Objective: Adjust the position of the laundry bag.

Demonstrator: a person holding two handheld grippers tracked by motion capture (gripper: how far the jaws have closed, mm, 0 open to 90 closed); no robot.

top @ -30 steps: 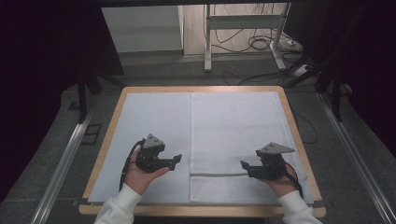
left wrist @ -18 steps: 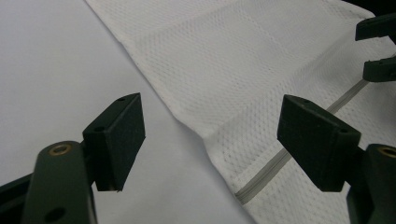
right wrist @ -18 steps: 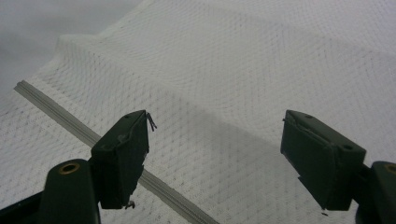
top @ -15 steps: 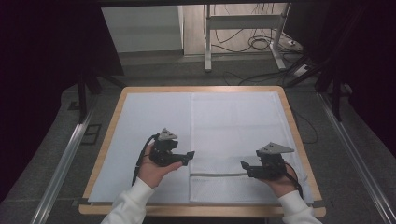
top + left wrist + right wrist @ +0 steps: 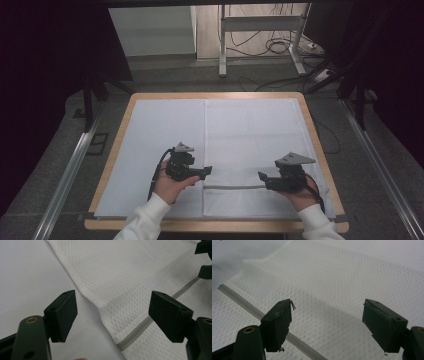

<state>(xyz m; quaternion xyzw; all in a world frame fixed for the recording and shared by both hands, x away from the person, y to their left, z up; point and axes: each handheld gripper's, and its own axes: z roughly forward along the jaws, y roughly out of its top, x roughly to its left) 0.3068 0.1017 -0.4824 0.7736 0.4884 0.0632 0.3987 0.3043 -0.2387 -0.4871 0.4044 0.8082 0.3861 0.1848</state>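
Note:
A white mesh cloth (image 5: 255, 145) lies flat on the right half of the table, with a grey stripe (image 5: 235, 187) running across its near part. In the high view my left gripper (image 5: 206, 171) sits at the cloth's left edge, just above the stripe's left end. Its jaws stand open over that edge and the stripe (image 5: 140, 330), nothing between them (image 5: 112, 315). My right gripper (image 5: 262, 178) hovers over the stripe's right end, pointing left. It is open above the mesh (image 5: 342, 285) and the stripe (image 5: 244, 303), holding nothing (image 5: 327, 322).
A pale sheet (image 5: 155, 135) covers the wooden table (image 5: 120, 125). Metal rails (image 5: 70, 170) run along both sides of the table. A stand (image 5: 260, 35) and cables (image 5: 280, 47) are on the floor beyond the far edge.
My left gripper has moved right, from the bare sheet up to the cloth's left edge. The right gripper has stayed in place.

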